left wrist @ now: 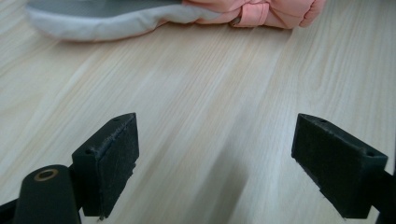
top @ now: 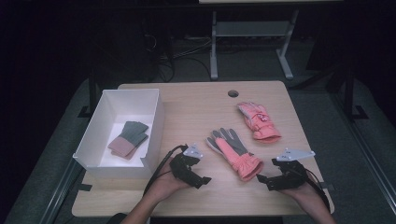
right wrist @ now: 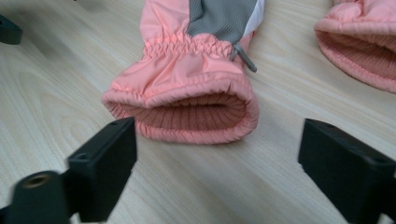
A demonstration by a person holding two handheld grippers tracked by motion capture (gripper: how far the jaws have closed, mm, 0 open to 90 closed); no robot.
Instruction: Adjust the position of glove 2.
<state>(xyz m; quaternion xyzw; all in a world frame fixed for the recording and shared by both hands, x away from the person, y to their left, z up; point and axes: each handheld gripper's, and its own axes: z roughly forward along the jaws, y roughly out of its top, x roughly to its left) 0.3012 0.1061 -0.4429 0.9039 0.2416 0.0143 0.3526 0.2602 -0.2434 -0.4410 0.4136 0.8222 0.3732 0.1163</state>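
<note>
Wooden table point(top: 196, 109): white box point(top: 154, 122) left of near glove point(top: 235, 151); both grippers point(top: 201, 179) point(top: 262, 179) apart, empty.

A pale wooden table point(top: 187, 107) stands on grey floor point(top: 327, 107). Behind it, in a dark room, a white desk frame point(top: 252, 32) with cables point(top: 187, 51).

your high view looks down over the table point(top: 196, 100); both gripper views sit low, close, sharing the nearer pink glove point(top: 236, 151) point(left wrist: 140, 16) point(right wrist: 187, 79).
</note>
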